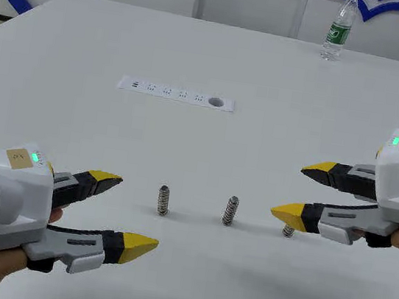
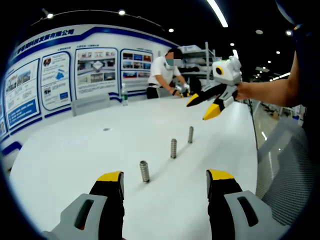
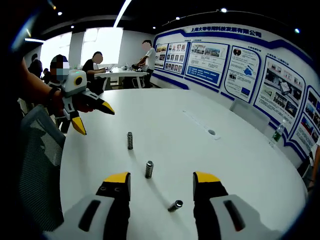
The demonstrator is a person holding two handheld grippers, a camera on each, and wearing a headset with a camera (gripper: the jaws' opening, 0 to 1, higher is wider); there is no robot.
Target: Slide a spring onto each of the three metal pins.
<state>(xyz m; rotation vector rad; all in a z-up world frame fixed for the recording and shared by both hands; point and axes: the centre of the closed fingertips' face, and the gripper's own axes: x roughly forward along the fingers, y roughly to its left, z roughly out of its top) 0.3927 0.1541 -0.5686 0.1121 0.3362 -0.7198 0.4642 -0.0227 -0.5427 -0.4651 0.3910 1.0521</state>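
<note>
1. Spring one (image 1: 163,199) and spring two (image 1: 230,210) stand upright on the white worktop (image 1: 220,56). Each looks like it is already slid over its metal pin. They are in a row, well apart, between the two tools.
2. So I think two of the three pins are done.
3. The third pin (image 1: 288,230) is at the right end of the row. It looks shorter than the other two.
4. The left tool (image 1: 135,211) is spread wide and pinches nothing. It is held off to the left of the row.
5. The right tool (image 1: 289,190) is spread wide too, with nothing in it. It is right by the third pin.
6. The lower jaw of the right tool covers part of the third pin in the head view. In the right gripper view that pin looks tipped over and small, so I cannot tell if a spring is on it.
7. If it is bare, one spring is left to slide on.
</note>
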